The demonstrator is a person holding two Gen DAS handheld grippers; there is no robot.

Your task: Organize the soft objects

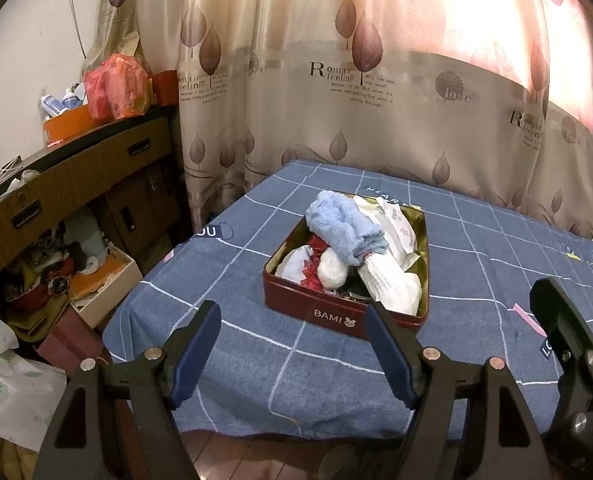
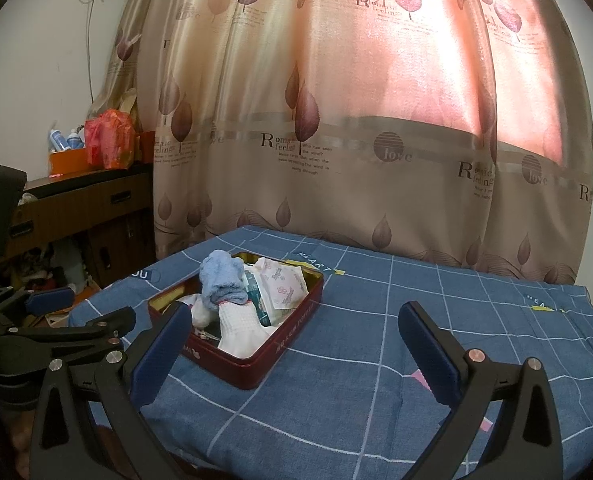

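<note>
Left claw [image 1: 292,344], right claw [image 2: 296,356]: black frames, blue pads, silver screws.

Your left wrist view looks down over the counter's [image 1: 296,360] near edge; your right wrist view sits further right. Both face the curtain [image 2: 336,140] and share the tin [image 1: 336,312].

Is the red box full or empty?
Full. The red box has no lid on, and a blue towel and white socks pile up above its rim.
</note>
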